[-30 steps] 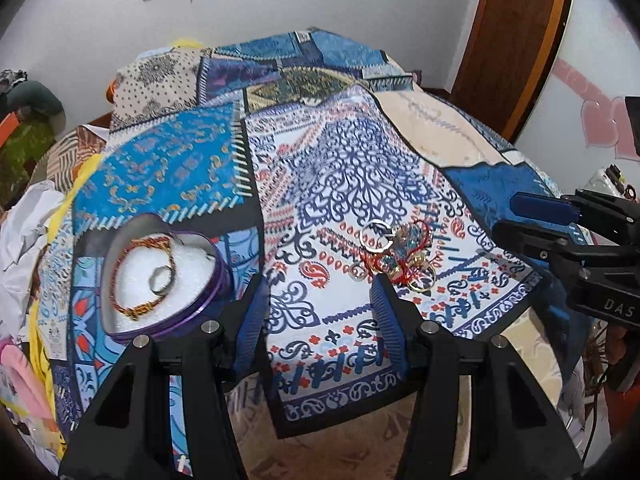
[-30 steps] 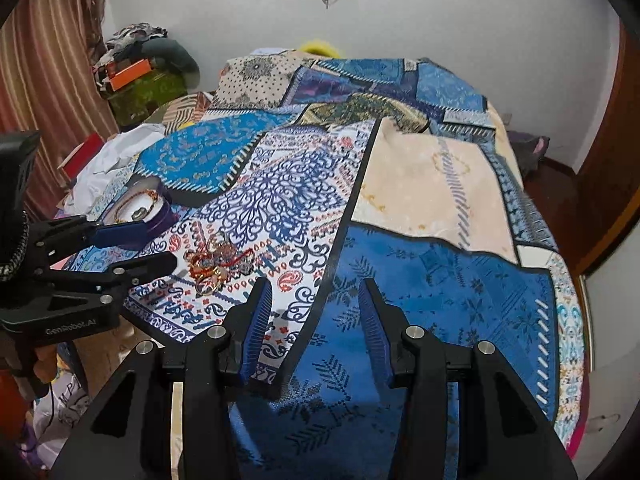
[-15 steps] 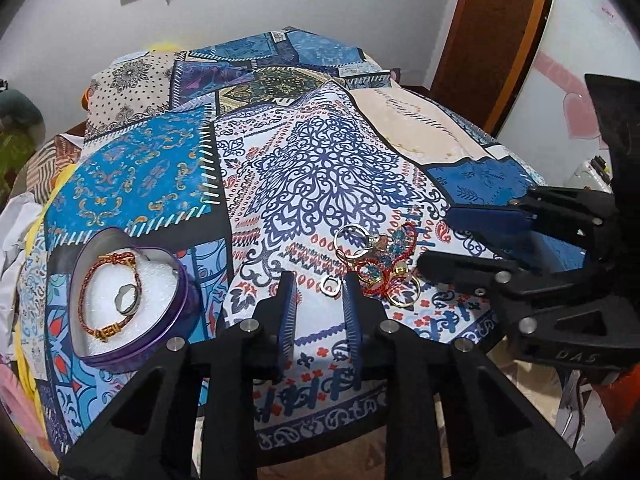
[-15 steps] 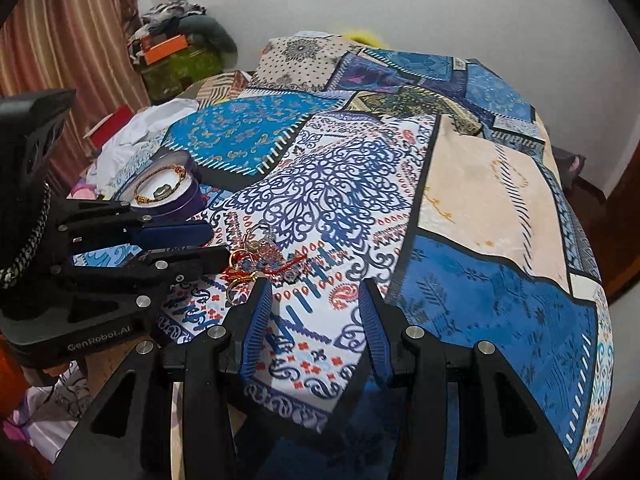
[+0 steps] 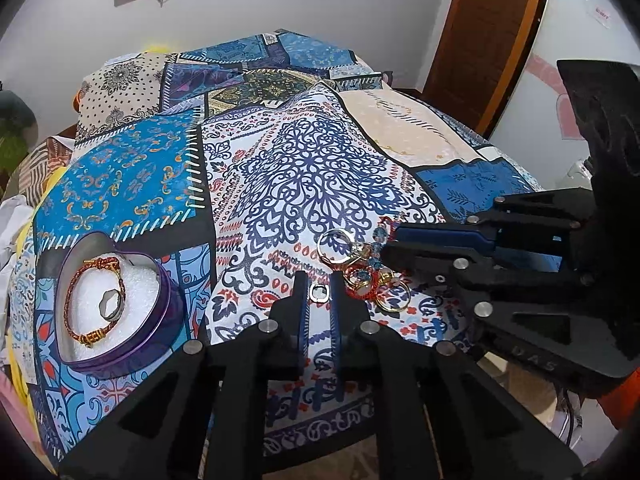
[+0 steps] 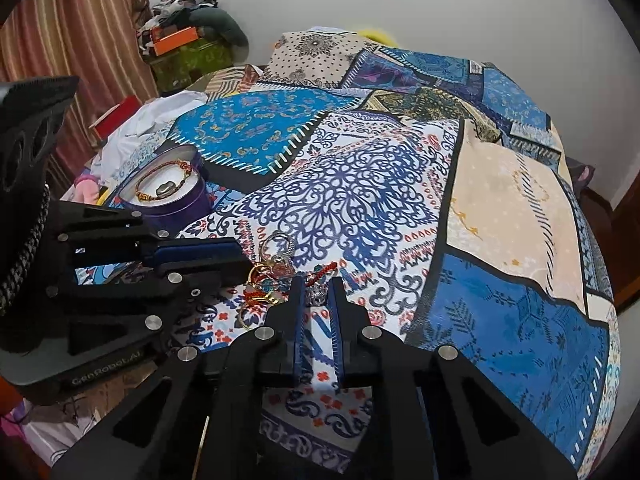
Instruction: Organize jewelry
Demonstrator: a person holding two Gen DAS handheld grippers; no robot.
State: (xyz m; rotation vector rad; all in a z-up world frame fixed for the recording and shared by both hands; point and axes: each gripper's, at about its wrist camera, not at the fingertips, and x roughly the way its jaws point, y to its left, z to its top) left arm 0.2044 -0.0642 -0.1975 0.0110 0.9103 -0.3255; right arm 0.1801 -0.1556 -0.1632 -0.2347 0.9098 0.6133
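Observation:
A tangle of rings, red cord and blue beads (image 5: 366,266) lies on the patterned bedspread (image 5: 304,176). A small silver ring (image 5: 319,292) lies between the narrowed jaws of my left gripper (image 5: 319,294); touch cannot be judged. A purple heart tin (image 5: 108,304) at the left holds a red-gold bracelet (image 5: 94,300) and a silver ring (image 5: 111,303). My right gripper (image 6: 316,294) has narrowed jaws around a silver piece (image 6: 317,294) at the right edge of the tangle (image 6: 276,280). The tin shows in the right wrist view (image 6: 168,196).
The bed's front edge runs just below both grippers. Clothes and boxes (image 6: 188,48) are piled by the curtain at the left. A wooden door (image 5: 492,36) stands at the right. Each gripper's body crowds the other's view beside the jewelry.
Both grippers have moved in to the jewelry pile and narrowed their jaws, the left around the small silver ring, the right at the pile's right edge.

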